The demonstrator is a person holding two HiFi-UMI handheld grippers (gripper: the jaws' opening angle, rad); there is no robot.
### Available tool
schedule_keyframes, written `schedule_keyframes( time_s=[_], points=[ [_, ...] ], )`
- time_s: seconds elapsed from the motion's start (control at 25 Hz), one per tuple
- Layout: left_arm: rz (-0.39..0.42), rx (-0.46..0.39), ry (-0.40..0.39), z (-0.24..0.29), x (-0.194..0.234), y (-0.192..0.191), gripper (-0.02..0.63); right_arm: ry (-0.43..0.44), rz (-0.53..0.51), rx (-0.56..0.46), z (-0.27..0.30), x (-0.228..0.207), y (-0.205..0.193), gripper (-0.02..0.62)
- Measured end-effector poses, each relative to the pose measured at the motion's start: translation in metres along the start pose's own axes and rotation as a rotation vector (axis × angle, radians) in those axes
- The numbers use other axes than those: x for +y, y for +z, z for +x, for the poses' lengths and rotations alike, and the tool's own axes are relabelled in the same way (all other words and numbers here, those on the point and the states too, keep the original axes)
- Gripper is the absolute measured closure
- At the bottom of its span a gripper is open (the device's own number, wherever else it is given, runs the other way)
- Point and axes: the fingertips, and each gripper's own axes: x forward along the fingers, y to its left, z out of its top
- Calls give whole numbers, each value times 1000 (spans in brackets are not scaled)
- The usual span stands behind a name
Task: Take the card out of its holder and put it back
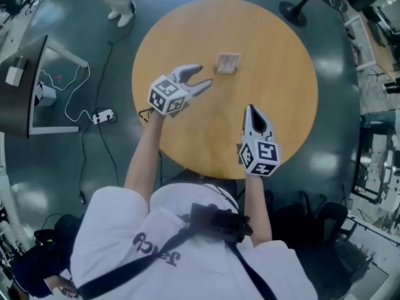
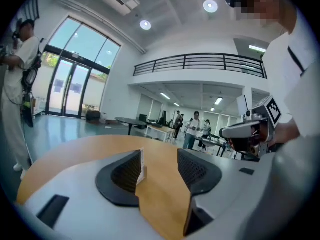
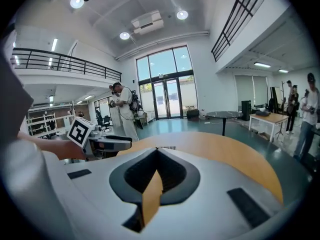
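One round table (image 1: 275, 74) with a smooth, tan wooden top carried a single small pale card (image 1: 227, 62), standing in its holder (image 1: 227, 70) towards the far edge. Two white plastic grippers hung over the table. The left gripper (image 1: 203, 75) had its dark ribbed pads spread, with the card just ahead. The right gripper (image 1: 252, 109), nearer the near edge, had its jaws pressed together on nothing.

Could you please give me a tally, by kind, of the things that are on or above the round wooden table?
Handheld tools: 2 (left tool, jaws apart; right tool, jaws together)
Card-and-holder set: 1
Total: 3
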Motion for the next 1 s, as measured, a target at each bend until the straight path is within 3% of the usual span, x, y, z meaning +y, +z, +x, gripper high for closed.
schedule_keyframes(
  time_s=[0.2, 0.56, 0.84, 1.0],
  points=[
    [-50, -113, 61, -45, -45, 22, 362, -15, -26, -54, -28, 29, 16, 574],
    [31, -232, 210, -92, -97, 61, 382, 46, -78, -174, -47, 59, 52, 574],
    [53, -322, 334, -111, -125, 91, 502, 122, -88, -229, -65, 63, 68, 574],
    [32, -324, 378, -105, -155, 93, 508, 148, -100, -217, -88, 51, 63, 573]
  ],
)
